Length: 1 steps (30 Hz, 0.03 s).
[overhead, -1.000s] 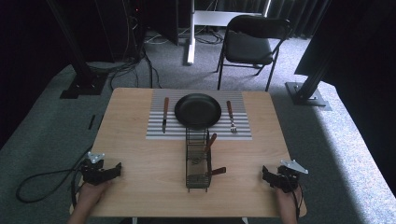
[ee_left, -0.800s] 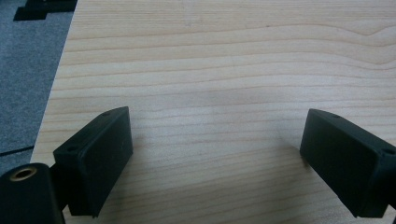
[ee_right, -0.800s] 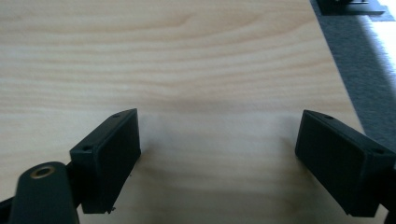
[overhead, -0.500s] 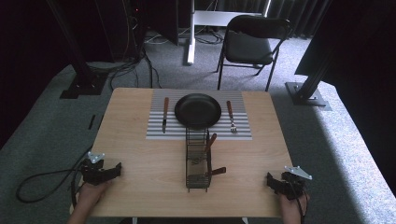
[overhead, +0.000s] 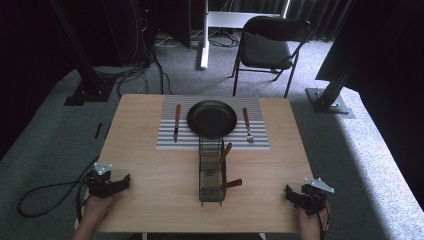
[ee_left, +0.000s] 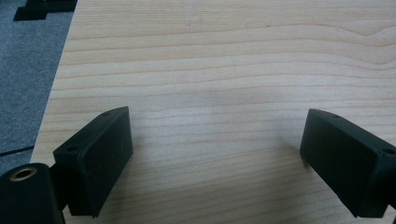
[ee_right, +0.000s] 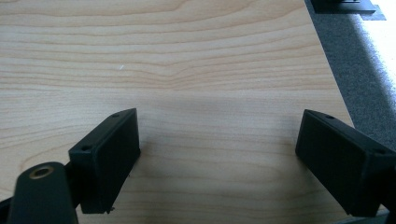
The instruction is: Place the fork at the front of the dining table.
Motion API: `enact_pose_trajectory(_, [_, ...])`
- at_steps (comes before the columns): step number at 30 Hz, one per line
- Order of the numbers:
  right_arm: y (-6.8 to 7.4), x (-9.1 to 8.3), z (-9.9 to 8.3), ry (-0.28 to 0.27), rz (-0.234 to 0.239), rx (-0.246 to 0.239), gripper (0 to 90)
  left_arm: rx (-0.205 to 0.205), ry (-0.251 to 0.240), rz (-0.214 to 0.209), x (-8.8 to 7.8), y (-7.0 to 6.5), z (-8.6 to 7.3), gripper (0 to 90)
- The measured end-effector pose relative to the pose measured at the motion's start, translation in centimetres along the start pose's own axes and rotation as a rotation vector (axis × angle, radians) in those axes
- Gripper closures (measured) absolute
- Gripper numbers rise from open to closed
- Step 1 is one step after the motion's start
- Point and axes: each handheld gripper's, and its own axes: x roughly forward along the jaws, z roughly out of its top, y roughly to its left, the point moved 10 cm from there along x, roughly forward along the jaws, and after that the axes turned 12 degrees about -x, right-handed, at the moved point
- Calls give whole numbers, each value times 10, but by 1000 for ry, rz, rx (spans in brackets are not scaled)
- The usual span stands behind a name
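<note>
A black plate [overhead: 212, 118] sits on a striped placemat [overhead: 260, 141] at the far middle of the wooden table [overhead: 150, 200]. A knife [overhead: 176, 121] lies left of the plate and a fork [overhead: 247, 125] right of it. A black wire basket [overhead: 211, 172] stands mid-table with brown-handled utensils [overhead: 225, 151] in it. My left gripper [overhead: 121, 183] rests at the near left edge, open [ee_left: 215, 158] over bare wood. My right gripper [overhead: 290, 194] rests at the near right corner, also open [ee_right: 217, 158] with nothing between its jaws.
A black chair [overhead: 267, 47] stands beyond the table on grey carpet. Dark stand bases [overhead: 330, 100] flank the table at far left and right. A cable [overhead: 45, 192] trails from the left gripper on the floor.
The right gripper has drawn back toward the table's near right corner. The left gripper has stayed put.
</note>
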Motion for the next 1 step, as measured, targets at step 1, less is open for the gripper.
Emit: enact_pose_trajectory(1, [0,0,0,0,0,0,131,1,3,0,0,0,0,92])
